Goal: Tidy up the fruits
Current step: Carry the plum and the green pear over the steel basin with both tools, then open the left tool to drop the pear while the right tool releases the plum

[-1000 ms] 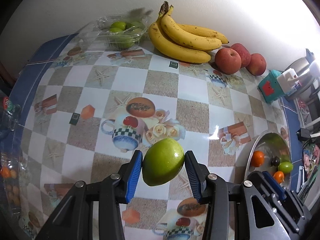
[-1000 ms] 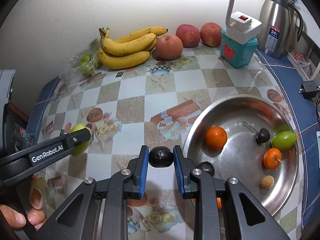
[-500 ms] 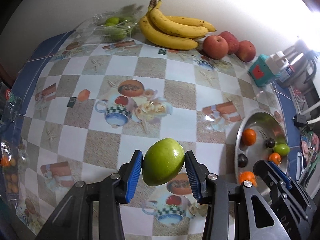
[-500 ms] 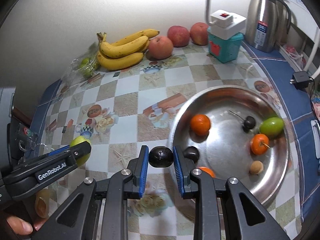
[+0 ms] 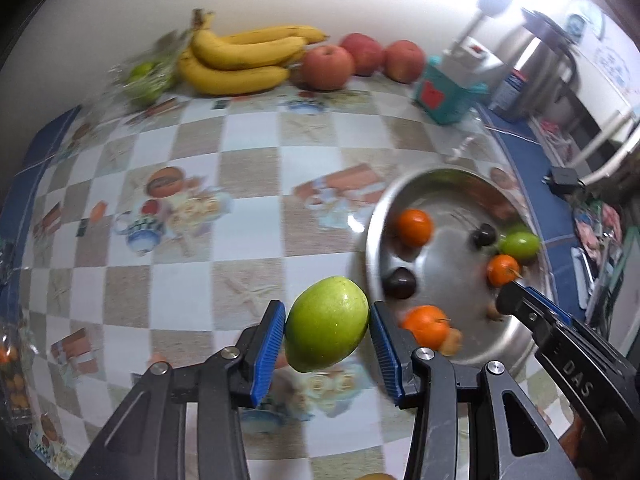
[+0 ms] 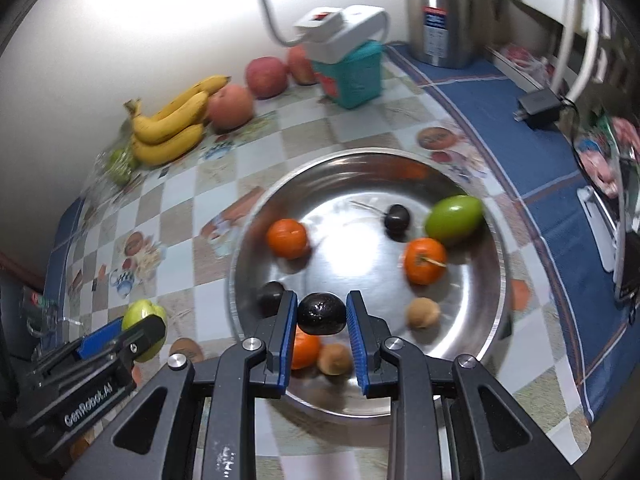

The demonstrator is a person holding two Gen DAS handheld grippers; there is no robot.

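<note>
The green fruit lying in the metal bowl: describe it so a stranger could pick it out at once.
Find the big round metal bowl on the checkered tablecloth. Along its far right inner wall lies one green fruit, oval and glossy, next to an orange with a stem and a small dark fruit. It is the only green thing inside the bowl; the other green fruit is held in the left gripper, outside the bowl.

A steel kettle point(image 6: 444, 12) stands behind a teal box point(image 6: 352, 76) on the checkered tablecloth point(image 5: 248, 168).
</note>
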